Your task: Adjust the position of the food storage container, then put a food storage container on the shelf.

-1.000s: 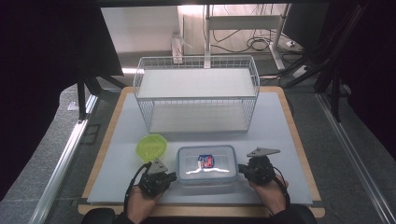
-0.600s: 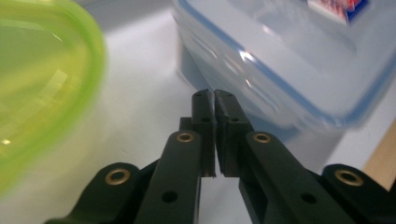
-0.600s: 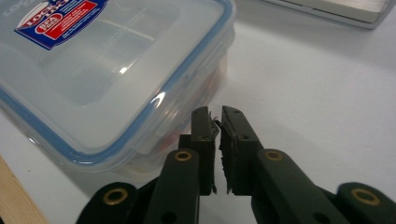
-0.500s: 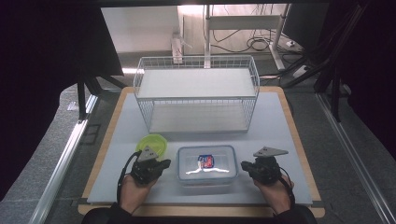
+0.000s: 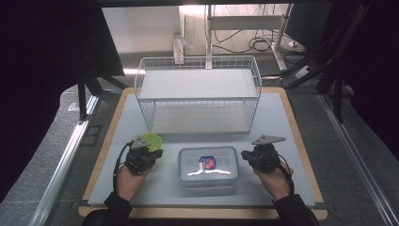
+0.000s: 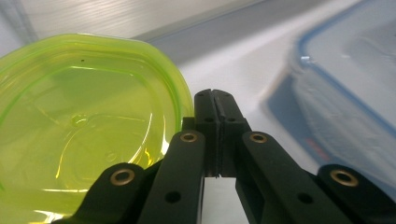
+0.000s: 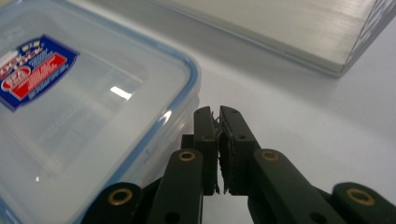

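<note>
Both of our claws are closed on nothing. Our left gripper (image 6: pixel 215 100) has its jaws pressed flat together, tips just beside the rim of the yellow-green lid (image 6: pixel 79 126), which lies on the white tabletop (image 5: pixel 282 122) at the near left. Our right gripper (image 7: pixel 218 116) is all but shut, a hairline gap between the jaws, its tips alongside the right edge of the clear food container (image 7: pixel 84 107).

From above we see the left gripper (image 5: pixel 143 157) and the right gripper (image 5: pixel 261 155) flanking that container (image 5: pixel 208 165), which sits at the near centre of the table with its blue-sealed lid on and a red-and-blue label on top. The green lid (image 5: pixel 150 140) peeks out past the left claw. Behind everything stands the wire shelf rack (image 5: pixel 197 96).

We judge the container light and seemingly empty, rigid but smooth and slick, so pads could slide on its walls; the firmer purchase is the rim or a side flap. The green lid looks thin and slightly flexible; we would pinch its edge rather than try its flat face.
</note>
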